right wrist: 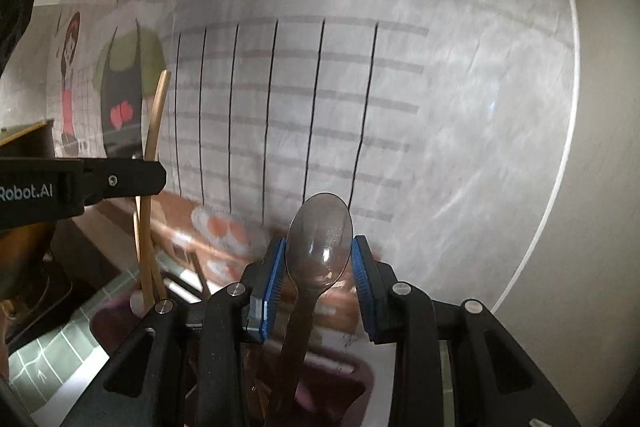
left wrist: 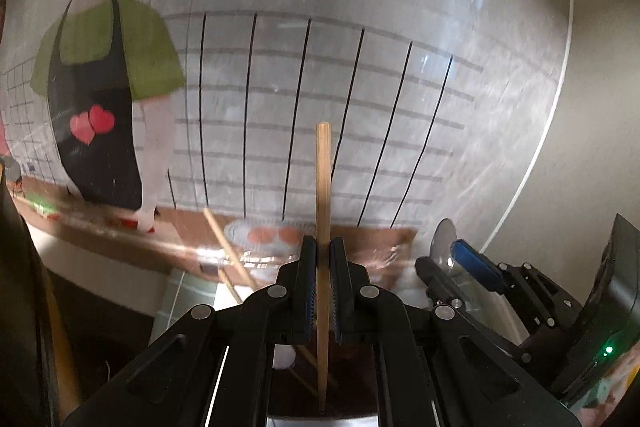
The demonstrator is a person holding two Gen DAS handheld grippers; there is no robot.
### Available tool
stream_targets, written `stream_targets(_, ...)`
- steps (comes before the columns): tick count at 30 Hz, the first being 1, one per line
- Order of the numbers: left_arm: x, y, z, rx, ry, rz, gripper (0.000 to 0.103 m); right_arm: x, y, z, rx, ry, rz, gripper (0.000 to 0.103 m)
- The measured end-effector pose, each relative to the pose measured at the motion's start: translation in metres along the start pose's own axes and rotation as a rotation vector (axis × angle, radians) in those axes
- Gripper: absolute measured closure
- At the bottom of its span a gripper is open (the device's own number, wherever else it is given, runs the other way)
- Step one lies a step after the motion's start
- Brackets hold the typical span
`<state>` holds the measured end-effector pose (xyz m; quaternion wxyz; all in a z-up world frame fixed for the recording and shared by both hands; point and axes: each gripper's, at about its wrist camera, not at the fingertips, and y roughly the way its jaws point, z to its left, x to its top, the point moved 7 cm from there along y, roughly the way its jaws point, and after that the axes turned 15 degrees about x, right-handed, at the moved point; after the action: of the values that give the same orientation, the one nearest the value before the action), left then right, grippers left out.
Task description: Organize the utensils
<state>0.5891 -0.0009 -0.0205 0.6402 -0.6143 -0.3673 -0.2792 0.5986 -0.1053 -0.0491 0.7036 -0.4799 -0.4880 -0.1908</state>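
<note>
Left gripper (left wrist: 323, 255) clamped on upright chopstick (left wrist: 323, 187), right gripper (right wrist: 319, 267) pinching clear spoon (right wrist: 318, 243) bowl edges, both above dark holder (right wrist: 348, 371), open wall space above

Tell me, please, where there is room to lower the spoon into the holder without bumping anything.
Judging loosely, the holder's right side, beside the spoon in the right tool, looks free. The left side is crowded: wooden chopsticks lean there, next to the left tool clamping another chopstick.

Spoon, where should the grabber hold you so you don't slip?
Best on the flat handle just below the bowl, coming from above. The clear spoon stands upright, and its bowl is round and slick. The right gripper has its jaws at the bowl's edges, a shakier hold.
</note>
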Motion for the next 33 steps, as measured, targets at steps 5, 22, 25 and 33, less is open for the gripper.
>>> stream_targets(5, -0.018, 0.008, 0.005, 0.023, 0.008, 0.062, 0.095, -0.024, 0.004, 0.002, 0.04, 0.074, 0.057, 0.073)
stream_targets(22, -0.077, -0.075, 0.05, -0.019, 0.046, 0.149, 0.041, -0.067, -0.11, 0.049, -0.025, 0.291, 0.172, 0.049)
stream_targets(25, -0.1, -0.095, 0.06, -0.029, 0.075, 0.16, 0.035, -0.08, -0.144, 0.073, -0.069, 0.323, 0.172, 0.044)
stream_targets(33, -0.154, -0.187, 0.091, 0.089, 0.168, 0.021, 0.016, -0.093, -0.226, 0.132, -0.143, 0.279, 0.161, 0.022)
